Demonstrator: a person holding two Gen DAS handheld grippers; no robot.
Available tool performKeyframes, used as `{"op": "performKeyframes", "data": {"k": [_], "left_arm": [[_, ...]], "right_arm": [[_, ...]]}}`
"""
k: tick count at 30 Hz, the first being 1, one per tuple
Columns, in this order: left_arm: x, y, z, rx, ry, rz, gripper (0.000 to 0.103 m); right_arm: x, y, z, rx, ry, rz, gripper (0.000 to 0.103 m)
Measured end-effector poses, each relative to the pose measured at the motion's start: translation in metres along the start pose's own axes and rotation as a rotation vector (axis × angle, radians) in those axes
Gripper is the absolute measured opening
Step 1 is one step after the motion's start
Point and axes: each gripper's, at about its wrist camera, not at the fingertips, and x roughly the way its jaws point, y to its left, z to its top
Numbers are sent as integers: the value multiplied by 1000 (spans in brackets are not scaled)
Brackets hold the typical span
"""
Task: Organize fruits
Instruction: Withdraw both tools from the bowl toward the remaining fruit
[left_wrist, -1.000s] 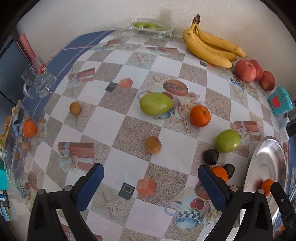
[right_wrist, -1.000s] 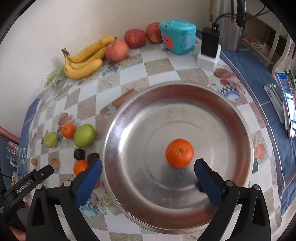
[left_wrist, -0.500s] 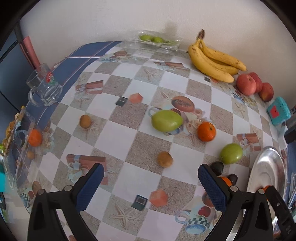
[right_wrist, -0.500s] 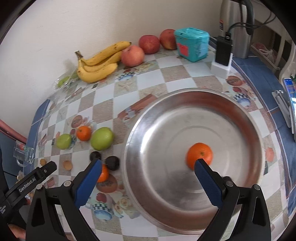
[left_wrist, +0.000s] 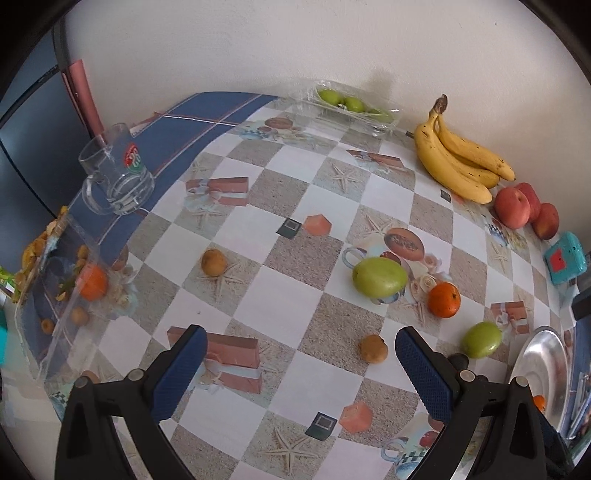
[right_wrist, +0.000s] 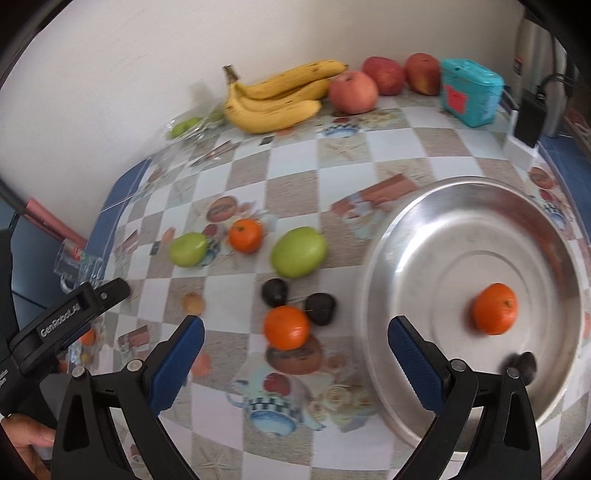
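Observation:
A round metal plate (right_wrist: 436, 229) holds one orange (right_wrist: 495, 308) at the right of the right wrist view; the plate also shows in the left wrist view (left_wrist: 543, 365). My right gripper (right_wrist: 295, 365) is open and empty, hovering just above another orange (right_wrist: 286, 326) on the tablecloth, with two dark fruits (right_wrist: 320, 308) beside it. Two green fruits (right_wrist: 298, 252) and a third orange (right_wrist: 245, 235) lie farther out. My left gripper (left_wrist: 295, 365) is open and empty above the table, near a small brown fruit (left_wrist: 373, 348).
Bananas (right_wrist: 280, 98), red apples (right_wrist: 352, 92) and a teal box (right_wrist: 471, 92) line the back wall. A glass mug (left_wrist: 118, 173) and clear plastic trays (left_wrist: 59, 295) stand at the left. A charger (right_wrist: 528, 122) sits at the far right.
My right gripper has moved left off the plate to above the orange on the cloth. My left gripper has pulled back and risen, widening its view.

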Motion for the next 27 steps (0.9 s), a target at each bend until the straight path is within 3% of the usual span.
{"op": "performKeyframes", "data": {"k": [8, 16, 21, 27], "left_arm": [[12, -13, -4, 42, 39, -54, 103], [23, -28, -9, 86, 90, -80, 103], [36, -30, -5, 63, 138, -89, 103], [47, -38, 4, 61, 157, -103, 101]], "right_arm": [[6, 25, -4, -111, -11, -18, 100], [17, 24, -5, -77, 14, -5, 100], [21, 24, -3, -69, 23, -14, 99], [27, 26, 1, -67, 36, -23, 88]]}}
